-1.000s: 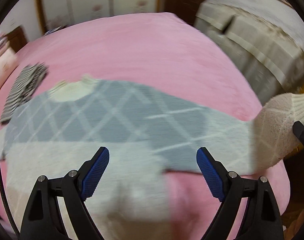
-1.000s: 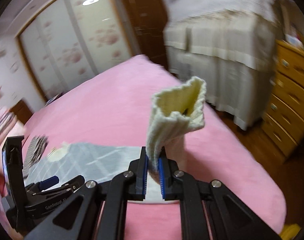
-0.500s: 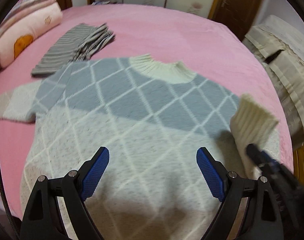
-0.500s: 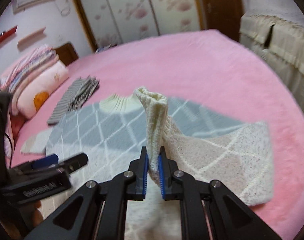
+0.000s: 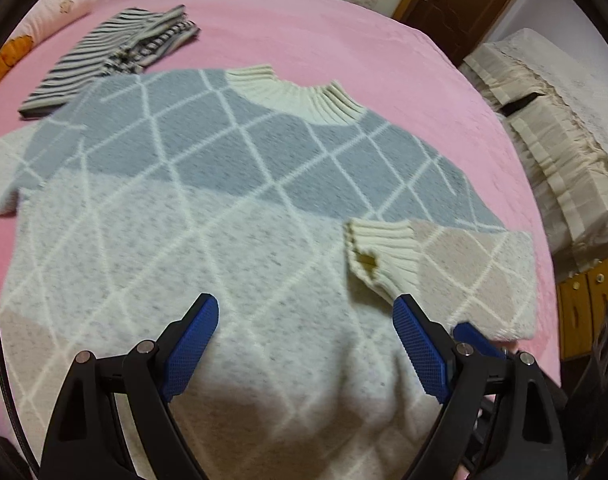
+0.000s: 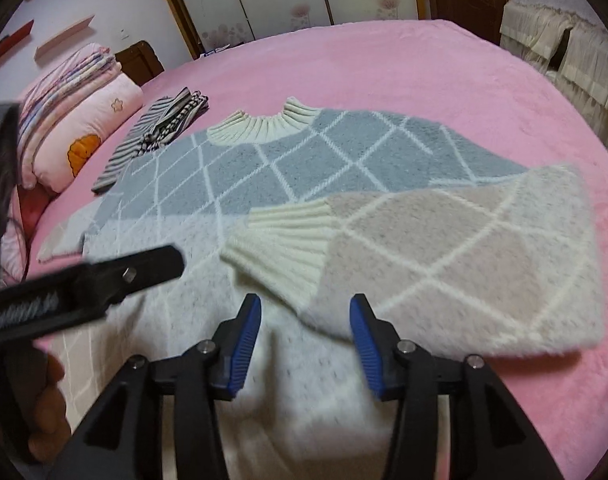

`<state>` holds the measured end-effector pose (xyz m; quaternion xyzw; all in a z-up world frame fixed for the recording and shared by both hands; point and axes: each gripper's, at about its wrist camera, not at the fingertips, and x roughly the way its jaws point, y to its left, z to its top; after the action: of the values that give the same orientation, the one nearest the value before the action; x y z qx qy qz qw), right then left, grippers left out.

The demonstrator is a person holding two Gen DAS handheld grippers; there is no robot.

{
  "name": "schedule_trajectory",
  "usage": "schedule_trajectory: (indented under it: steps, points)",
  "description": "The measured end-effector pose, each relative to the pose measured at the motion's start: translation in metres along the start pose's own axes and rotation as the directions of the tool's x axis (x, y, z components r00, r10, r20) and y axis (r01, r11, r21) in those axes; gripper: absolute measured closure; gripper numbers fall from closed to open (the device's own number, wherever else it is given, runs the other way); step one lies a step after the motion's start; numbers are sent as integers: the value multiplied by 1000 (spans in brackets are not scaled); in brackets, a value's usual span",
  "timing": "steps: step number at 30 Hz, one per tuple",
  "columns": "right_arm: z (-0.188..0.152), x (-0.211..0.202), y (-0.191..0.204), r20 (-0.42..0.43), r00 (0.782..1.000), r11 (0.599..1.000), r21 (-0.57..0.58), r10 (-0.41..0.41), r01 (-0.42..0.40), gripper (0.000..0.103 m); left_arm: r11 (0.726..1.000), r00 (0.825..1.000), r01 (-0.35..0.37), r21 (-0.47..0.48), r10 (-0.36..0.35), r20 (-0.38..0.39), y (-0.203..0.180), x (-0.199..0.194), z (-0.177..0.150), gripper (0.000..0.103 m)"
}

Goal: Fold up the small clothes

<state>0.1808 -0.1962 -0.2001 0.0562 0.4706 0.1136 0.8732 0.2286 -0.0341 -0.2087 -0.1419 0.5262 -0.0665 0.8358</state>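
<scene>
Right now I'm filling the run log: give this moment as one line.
stage: sleeve fold | sweater: flat on bed | right sleeve: folded across body | right gripper: opening, cuff released | left gripper: open, empty

White lettering on the left tongs, blurred, unreadable

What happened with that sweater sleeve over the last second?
The right gripper carried the sleeve cuff inward, laid it across the sweater and let go; its jaws are opening, empty. The left gripper stayed open, and the striped garment never moved.
</scene>
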Motion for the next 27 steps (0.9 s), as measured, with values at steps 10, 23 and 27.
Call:
schedule_trajectory:
  steps: [10,23,27]
  points:
    - [-42,-36,-30,10,999,996,83,-37,36,56,972,976,197,-128,-207,-72,-6,30,-6,23]
    - [-59,-44,-66,14,999,983,175,-52,49,56,973,970,208,-104,-219,-109,-47,73,15,91]
    - [-61,-44,-72,10,998,981,181,-69,66,56,976,972,209,-59,-214,-96,-61,73,26,95]
